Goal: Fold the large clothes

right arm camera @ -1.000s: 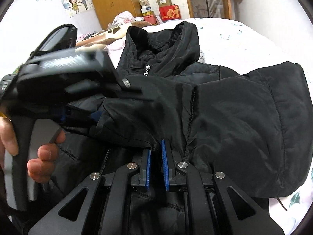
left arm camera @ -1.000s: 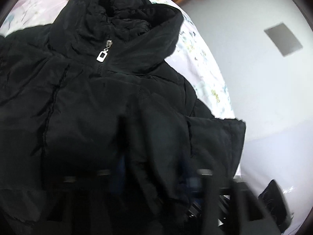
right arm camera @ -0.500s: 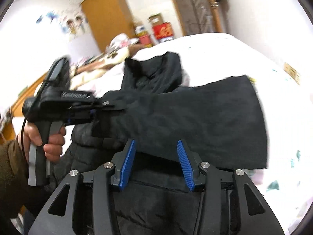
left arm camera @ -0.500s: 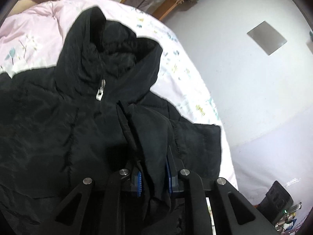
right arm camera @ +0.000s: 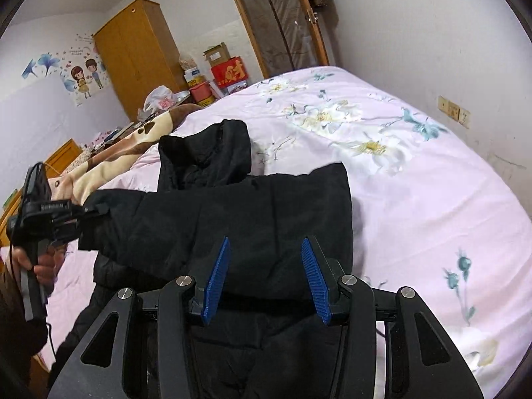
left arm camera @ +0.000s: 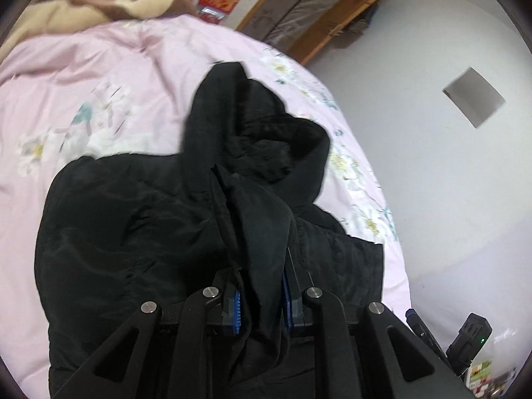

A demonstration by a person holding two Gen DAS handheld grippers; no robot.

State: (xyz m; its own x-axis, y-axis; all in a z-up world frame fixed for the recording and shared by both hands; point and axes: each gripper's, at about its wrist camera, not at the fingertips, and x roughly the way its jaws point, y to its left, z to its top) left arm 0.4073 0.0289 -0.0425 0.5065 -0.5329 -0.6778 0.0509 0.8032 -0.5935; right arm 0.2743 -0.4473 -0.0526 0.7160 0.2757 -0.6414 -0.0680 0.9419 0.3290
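Note:
A black hooded padded jacket [left arm camera: 139, 232] lies on a pink flowered bed [left arm camera: 83, 76]; its hood [left arm camera: 252, 123] points away from me. My left gripper [left arm camera: 261, 299] is shut on a bunched fold of the jacket's sleeve and holds it above the jacket body. In the right wrist view the jacket [right arm camera: 252, 212] has the sleeve folded across its front, and the left gripper [right arm camera: 86, 212] grips the sleeve's end at the left. My right gripper [right arm camera: 264, 279] is open and empty, above the folded jacket.
A brown and cream blanket [right arm camera: 133, 143] lies at the bed's far left. A wooden wardrobe [right arm camera: 139, 53], boxes [right arm camera: 226, 69] and a door [right arm camera: 279, 20] stand beyond the bed. A white wall [left arm camera: 449, 133] runs along the bed's right side, with dark devices [left arm camera: 465, 339] low beside it.
My right gripper has let go of the jacket, opened and pulled back upward. My left gripper has drawn the sleeve across the jacket and lifted away from it.

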